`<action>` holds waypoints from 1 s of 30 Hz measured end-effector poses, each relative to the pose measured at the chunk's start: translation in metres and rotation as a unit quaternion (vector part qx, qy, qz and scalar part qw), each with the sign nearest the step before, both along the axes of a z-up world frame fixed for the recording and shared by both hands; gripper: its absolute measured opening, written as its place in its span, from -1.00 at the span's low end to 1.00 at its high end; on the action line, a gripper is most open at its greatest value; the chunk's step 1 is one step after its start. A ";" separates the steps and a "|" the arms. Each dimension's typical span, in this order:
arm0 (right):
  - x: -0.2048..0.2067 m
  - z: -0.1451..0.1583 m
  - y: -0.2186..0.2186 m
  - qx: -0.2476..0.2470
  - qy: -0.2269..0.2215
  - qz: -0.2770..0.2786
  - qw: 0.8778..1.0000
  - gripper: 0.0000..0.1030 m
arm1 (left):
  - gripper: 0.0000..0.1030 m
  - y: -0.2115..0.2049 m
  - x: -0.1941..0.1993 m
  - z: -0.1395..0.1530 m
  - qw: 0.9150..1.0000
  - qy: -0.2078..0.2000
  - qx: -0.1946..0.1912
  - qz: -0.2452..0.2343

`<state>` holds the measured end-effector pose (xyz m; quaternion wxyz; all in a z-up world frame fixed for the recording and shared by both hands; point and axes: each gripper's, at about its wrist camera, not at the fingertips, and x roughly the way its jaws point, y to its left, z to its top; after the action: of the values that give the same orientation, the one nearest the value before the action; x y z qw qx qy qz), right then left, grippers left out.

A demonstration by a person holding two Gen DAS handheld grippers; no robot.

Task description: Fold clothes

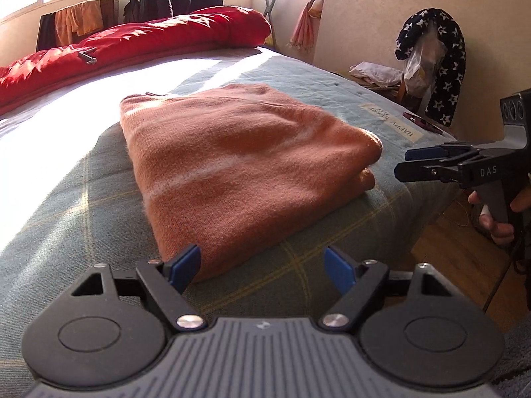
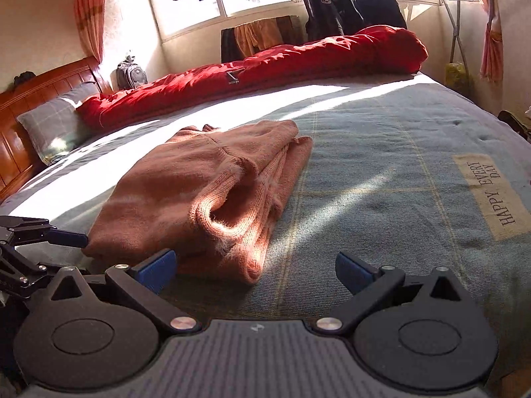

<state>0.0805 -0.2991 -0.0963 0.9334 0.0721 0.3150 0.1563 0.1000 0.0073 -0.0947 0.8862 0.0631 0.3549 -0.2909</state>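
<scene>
A salmon-pink knitted sweater [image 1: 239, 172] lies folded into a thick rectangle on the grey-blue checked bedspread [image 1: 83, 199]. In the right wrist view the sweater [image 2: 205, 192] shows its layered folded edges and a ribbed cuff at the near end. My left gripper [image 1: 262, 267] is open just before the sweater's near edge, blue pads apart, nothing between them. My right gripper [image 2: 255, 265] is also open and empty, low over the bedspread at the sweater's near right corner. From the left wrist view the right gripper [image 1: 406, 162] hangs beside the sweater's right side, held by a hand [image 1: 497, 229]. The left gripper [image 2: 63, 235] shows at the left edge.
A rolled red duvet [image 2: 265, 66] lies across the far side of the bed. A pillow [image 2: 53, 126] and wooden headboard [image 2: 20, 109] are at the left. A "HAPPY EVERY DAY" label [image 2: 491, 192] marks the bedspread. A star-patterned scarf [image 1: 444, 66] hangs right of the bed, above wooden floor [image 1: 448, 252].
</scene>
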 end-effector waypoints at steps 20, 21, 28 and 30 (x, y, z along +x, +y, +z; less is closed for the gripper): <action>-0.005 0.038 0.016 0.005 -0.052 0.039 0.998 1.00 | 0.59 0.021 0.026 0.030 0.998 -0.049 -0.043 0.027; 0.001 0.043 0.020 0.006 -0.060 0.048 0.997 1.00 | 0.59 0.022 0.033 0.034 0.997 -0.055 -0.046 0.028; 0.053 0.057 0.060 0.003 -0.072 0.130 0.989 1.00 | 0.59 0.032 0.098 0.043 0.993 -0.019 -0.097 0.069; 0.065 0.054 0.071 0.002 -0.053 0.164 0.985 1.00 | 0.59 0.033 0.114 0.041 0.991 0.000 -0.107 0.077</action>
<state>0.1453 -0.2281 -0.0422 0.9103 0.0128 0.2722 0.3117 0.2140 0.0400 -0.0533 0.9076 -0.0599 0.3253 -0.2585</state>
